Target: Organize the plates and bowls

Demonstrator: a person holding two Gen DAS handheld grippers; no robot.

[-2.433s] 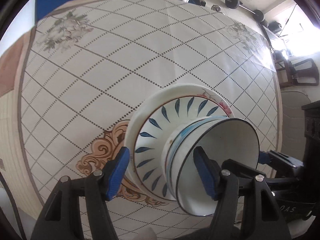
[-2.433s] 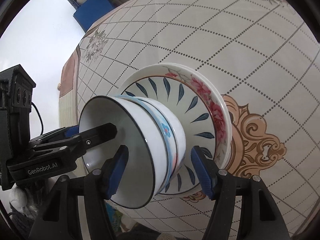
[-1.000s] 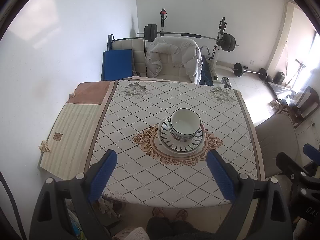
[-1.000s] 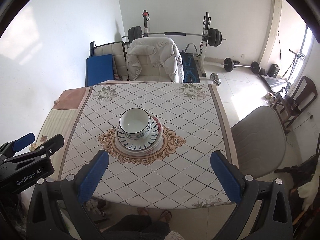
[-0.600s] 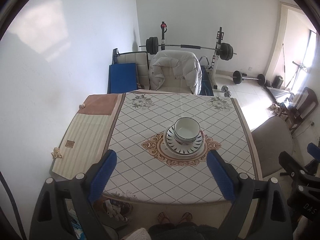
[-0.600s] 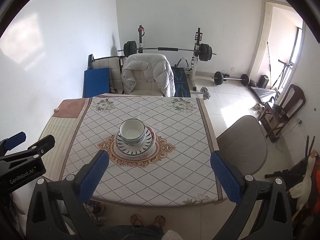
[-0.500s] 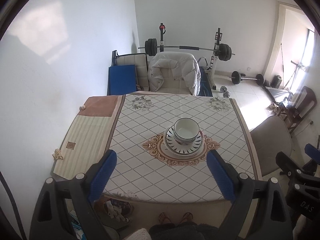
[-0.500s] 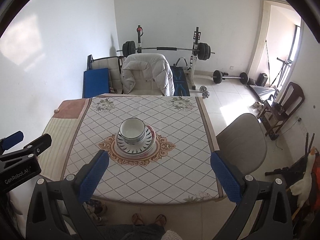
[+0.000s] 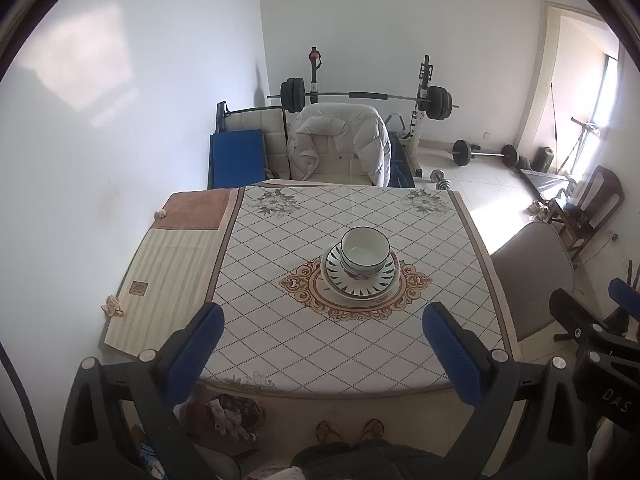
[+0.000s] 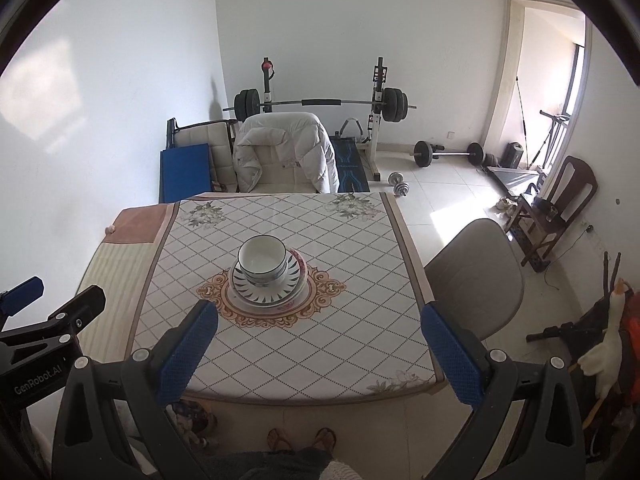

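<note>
Nested white bowls (image 9: pixel 365 250) stand upright on stacked patterned plates (image 9: pixel 360 284) at the middle of the table (image 9: pixel 280 340). The right wrist view shows the same bowls (image 10: pixel 262 260) on the plates (image 10: pixel 276 290). My left gripper (image 9: pixel 323 314) hangs high above the table's near edge, well back from the stack; its jaws are opening and hold nothing. My right gripper (image 10: pixel 320 310) is likewise high and back from the stack, open and empty.
A grey chair (image 9: pixel 532 276) stands at the table's right side and a chair with a white jacket (image 9: pixel 340 144) at the far side. A striped cloth (image 9: pixel 168 272) lies left of the table. A barbell rack (image 9: pixel 360 96) lines the back wall. A person's sandalled feet (image 9: pixel 348 432) show below.
Both grippers have drawn back and up from close beside the bowls to high over the table's near edge. The stack stays in place and looks smaller.
</note>
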